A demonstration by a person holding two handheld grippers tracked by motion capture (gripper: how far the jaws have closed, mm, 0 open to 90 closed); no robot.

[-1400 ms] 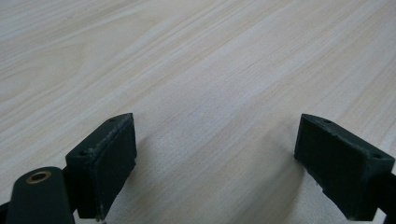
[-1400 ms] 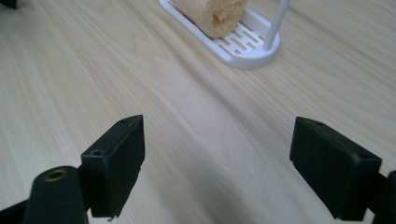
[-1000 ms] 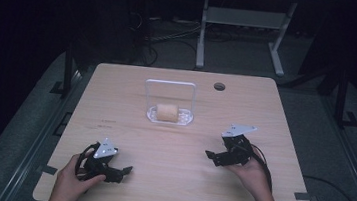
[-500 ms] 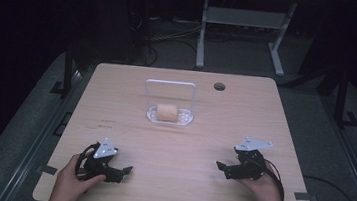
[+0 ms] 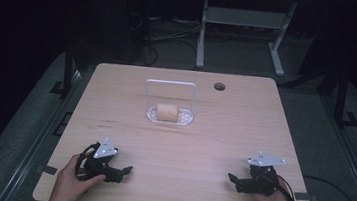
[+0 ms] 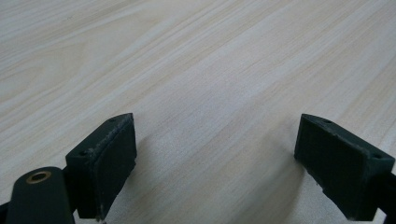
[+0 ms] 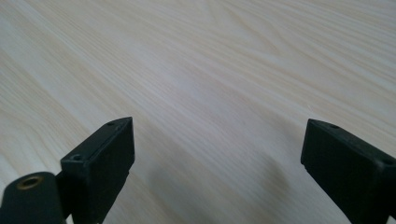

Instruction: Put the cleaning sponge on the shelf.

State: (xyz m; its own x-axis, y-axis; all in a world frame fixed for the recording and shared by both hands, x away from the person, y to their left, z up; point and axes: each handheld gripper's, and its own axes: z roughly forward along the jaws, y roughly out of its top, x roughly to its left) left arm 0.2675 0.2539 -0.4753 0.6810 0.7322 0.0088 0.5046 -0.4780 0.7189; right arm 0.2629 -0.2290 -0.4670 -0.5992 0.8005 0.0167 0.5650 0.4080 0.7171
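Both grippers, left (image 5: 124, 169) and right (image 5: 232, 179), rest wide open and empty; the right's jaws have just been opening. Roll (image 5: 167, 112) sits in tray (image 5: 187, 119), well beyond the fingertips; work looks finished.

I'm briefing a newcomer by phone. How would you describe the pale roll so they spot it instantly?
Start from the light wooden table. Just behind its middle stands a small clear plastic tray with a tall white wire handle. The pale beige cylindrical roll lies on its side in that tray, the one soft, tan thing there.
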